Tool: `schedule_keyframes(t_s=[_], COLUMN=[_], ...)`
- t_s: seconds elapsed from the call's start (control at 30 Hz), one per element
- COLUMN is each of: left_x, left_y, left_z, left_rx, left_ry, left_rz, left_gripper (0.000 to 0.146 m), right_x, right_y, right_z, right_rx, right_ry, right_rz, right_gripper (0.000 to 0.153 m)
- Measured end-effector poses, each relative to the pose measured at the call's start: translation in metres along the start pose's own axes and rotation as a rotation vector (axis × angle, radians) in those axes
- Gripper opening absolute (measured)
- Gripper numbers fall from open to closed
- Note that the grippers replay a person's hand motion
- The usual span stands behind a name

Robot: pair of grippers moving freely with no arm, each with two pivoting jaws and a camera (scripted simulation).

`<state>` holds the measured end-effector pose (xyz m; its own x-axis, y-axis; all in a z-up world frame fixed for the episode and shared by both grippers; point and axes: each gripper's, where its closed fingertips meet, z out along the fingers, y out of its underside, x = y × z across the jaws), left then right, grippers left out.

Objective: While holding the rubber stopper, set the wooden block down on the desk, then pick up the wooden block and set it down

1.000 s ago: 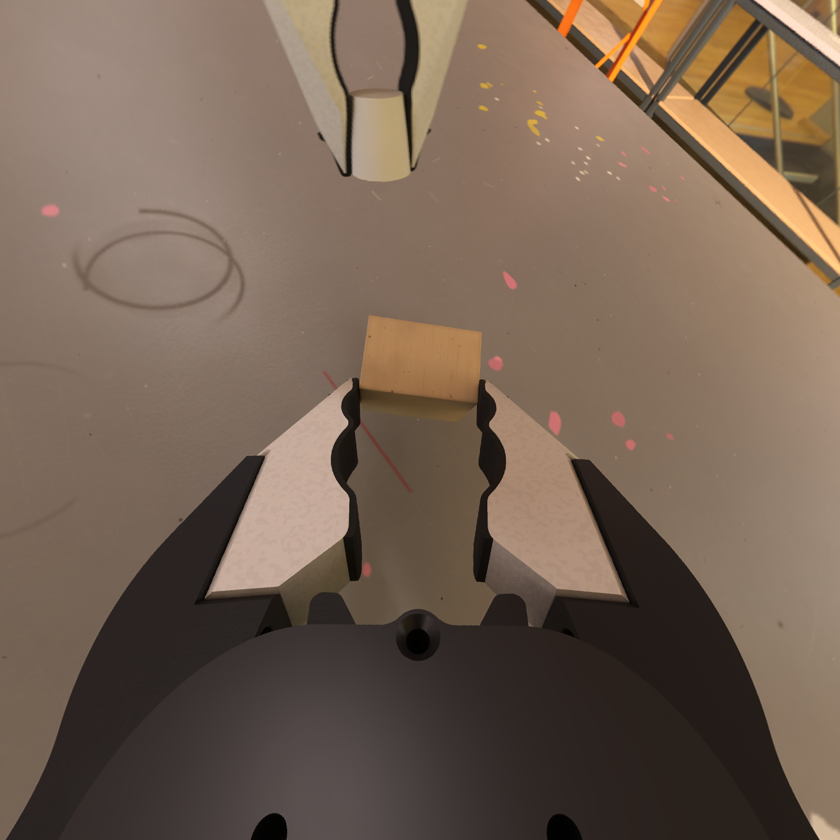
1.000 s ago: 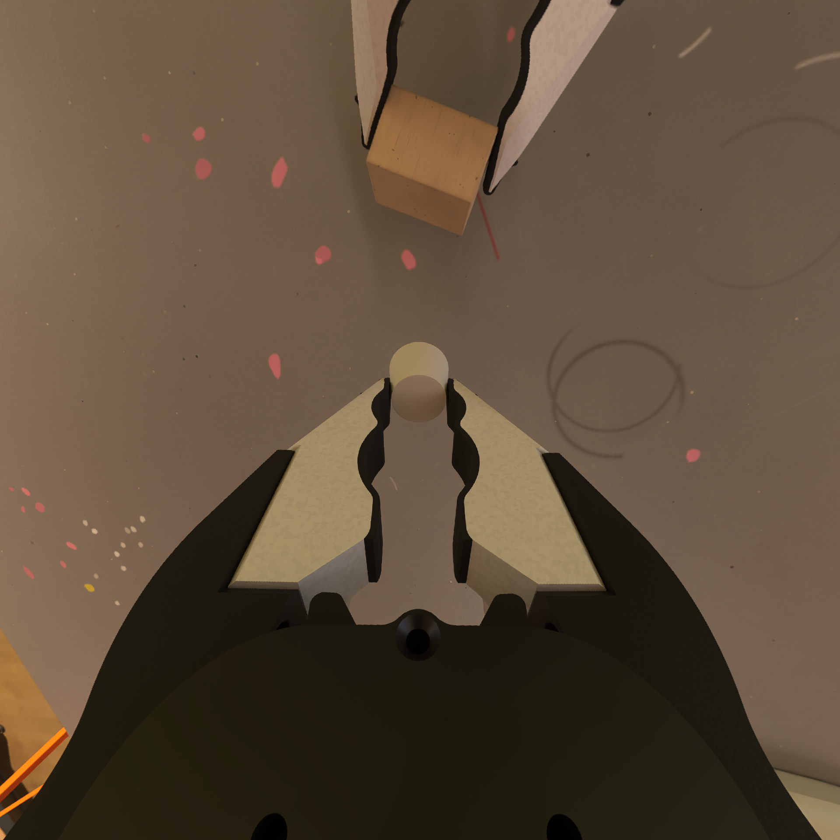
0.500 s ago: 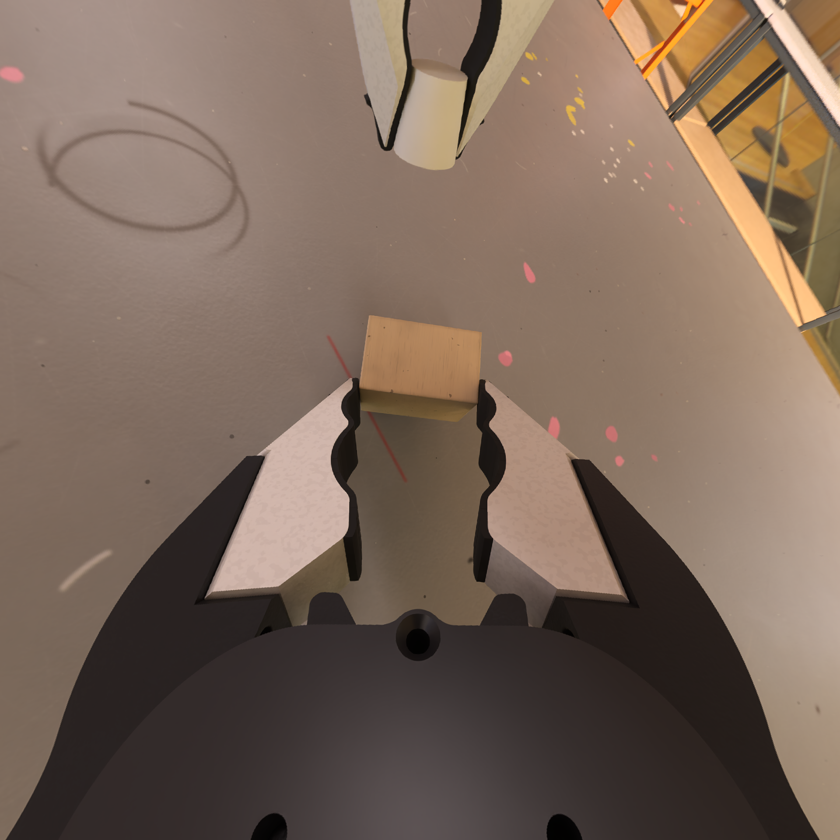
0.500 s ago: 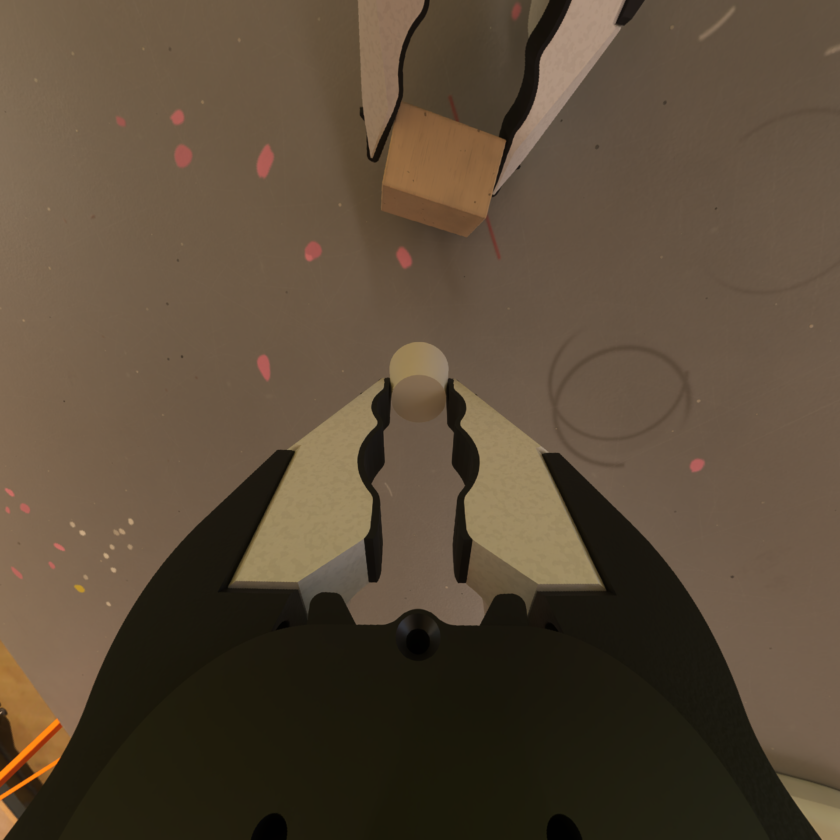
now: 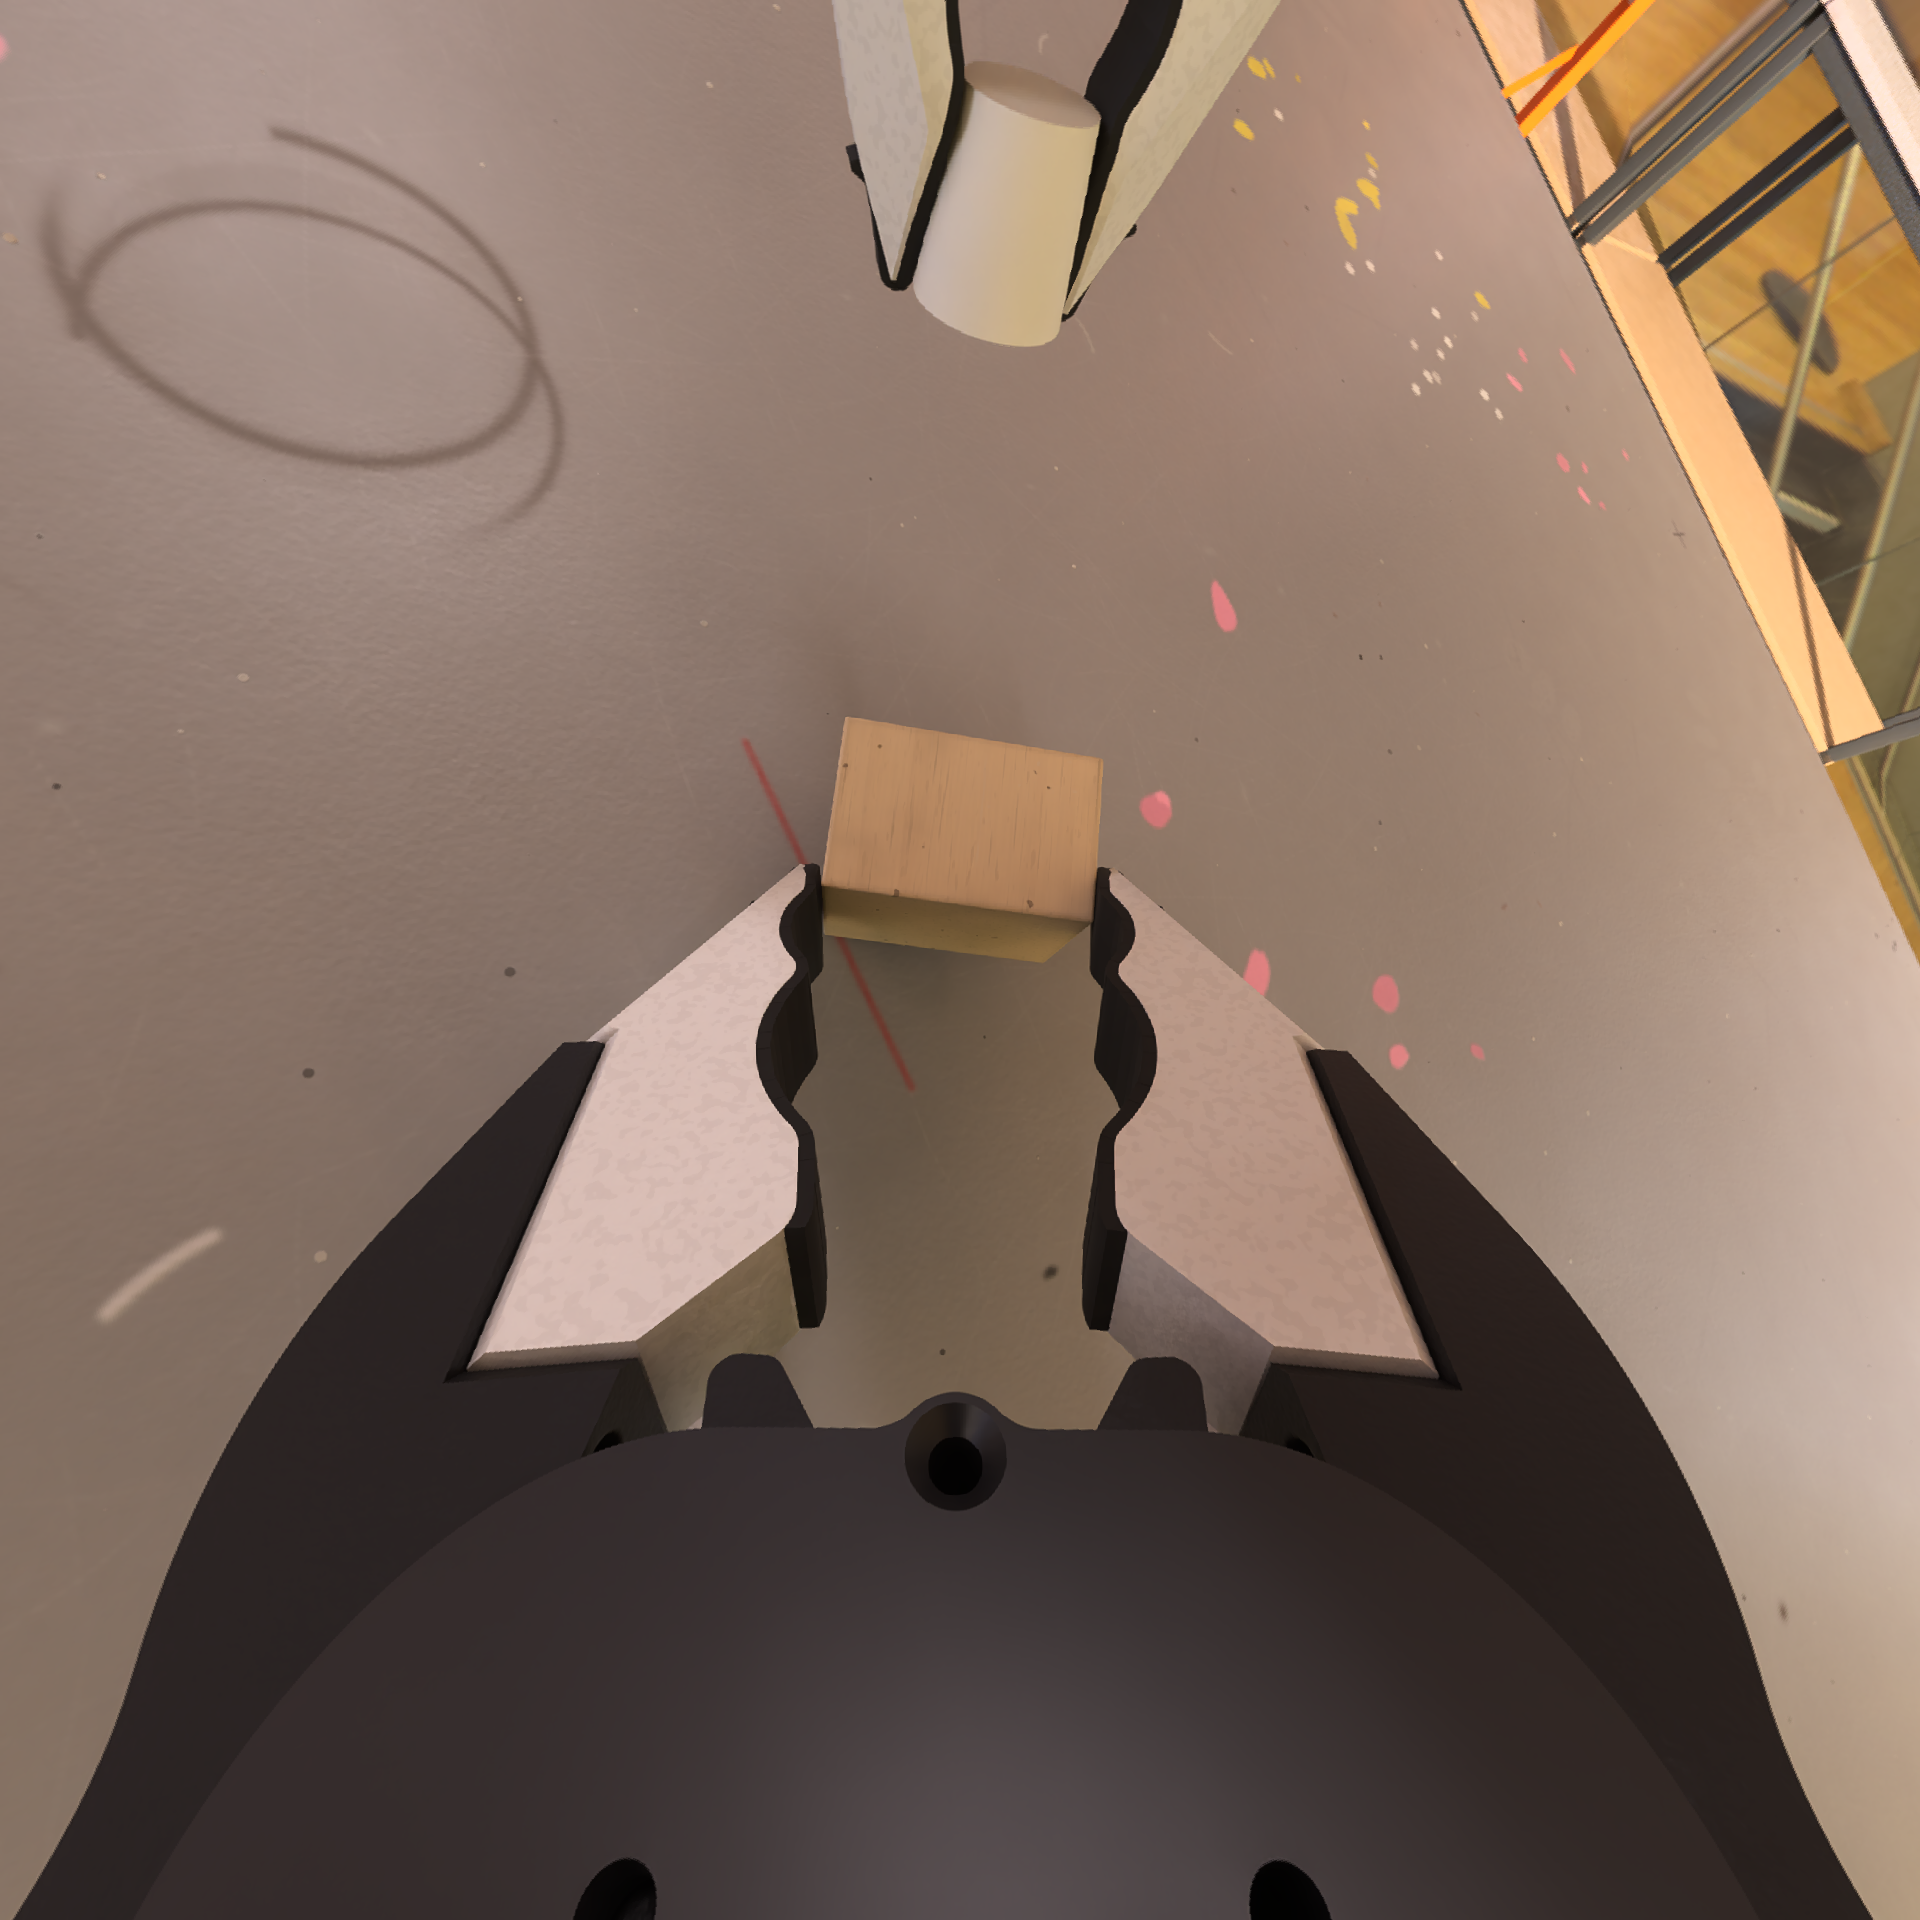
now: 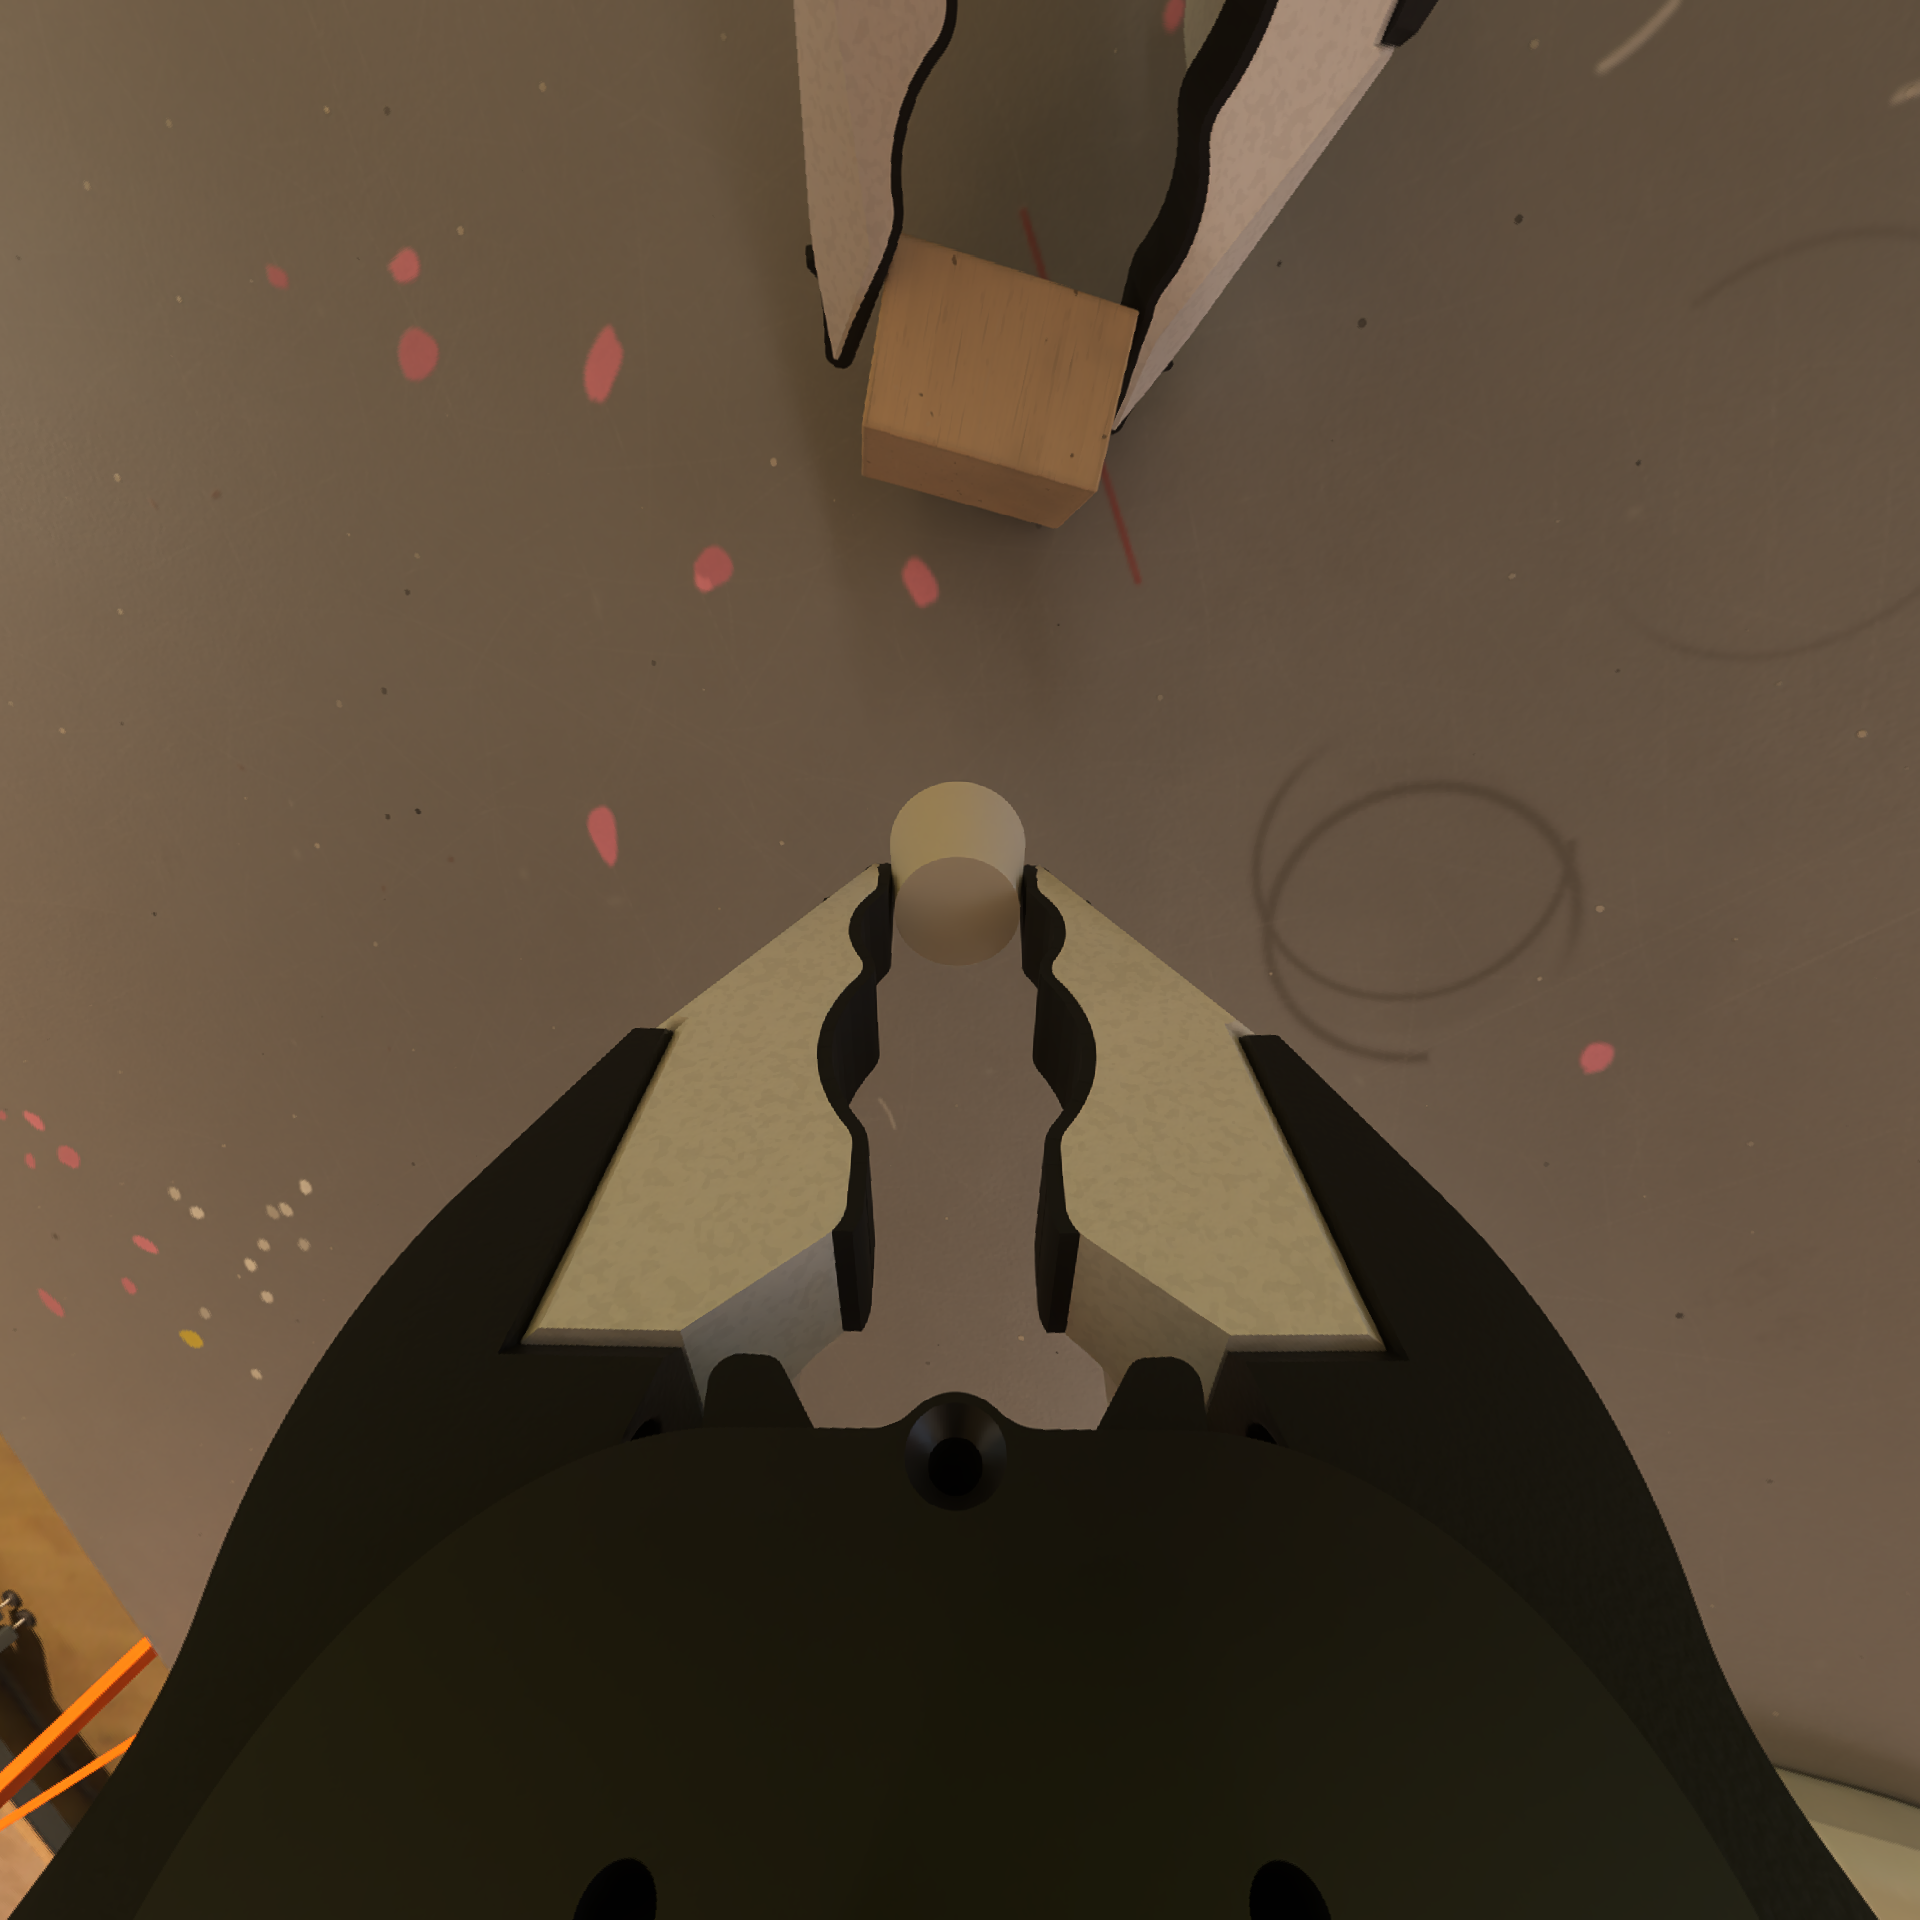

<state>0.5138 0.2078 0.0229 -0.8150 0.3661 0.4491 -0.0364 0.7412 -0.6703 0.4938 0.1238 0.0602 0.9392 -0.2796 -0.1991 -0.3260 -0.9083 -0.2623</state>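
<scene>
My left gripper (image 5: pixel 956 904) is shut on the wooden block (image 5: pixel 961 836), a light tan cube pinched between the fingertips just over the grey desk (image 5: pixel 416 831). I cannot tell whether the block touches the desk. My right gripper (image 6: pixel 956 883) is shut on the rubber stopper (image 6: pixel 956 894), a cream tapered cylinder held above the desk. In the left wrist view the right gripper (image 5: pixel 987 281) hangs at the top with the stopper (image 5: pixel 1003 203). In the right wrist view the left gripper (image 6: pixel 977 384) and block (image 6: pixel 992 384) are at the top.
The desk bears pink and yellow paint spots, a thin red line (image 5: pixel 831 914) by the block, and a dark ring mark (image 5: pixel 301 332). The desk edge (image 5: pixel 1683 436) runs along the right, with a metal frame and wooden floor beyond. A pale object (image 6: pixel 1860 1839) shows at the lower right.
My left gripper has turned and shifted over the desk with the block still in it; the right gripper now looks closer in its view. The right gripper has kept the stopper almost still.
</scene>
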Motion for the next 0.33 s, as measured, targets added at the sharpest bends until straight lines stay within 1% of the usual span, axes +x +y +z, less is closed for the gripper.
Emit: schedule_keyframes(t_s=[0.17, 0.33], left_x=[-0.0002, 0.0000], left_y=[0.0001, 0.0017], left_z=[0.0005, 0.0019], left_rx=[0.004, -0.014], left_ry=[-0.026, -0.070], left_rz=[0.003, 0.066], left_gripper=[0.052, 0.052], right_x=[0.0024, 0.0006], right_y=[-0.0008, -0.0035], right_z=[-0.0001, 0.0022], right_rx=[0.000, -0.003], right_ry=[0.014, 0.005], right_rz=[0.006, -0.014], right_gripper=[0.024, 0.024])
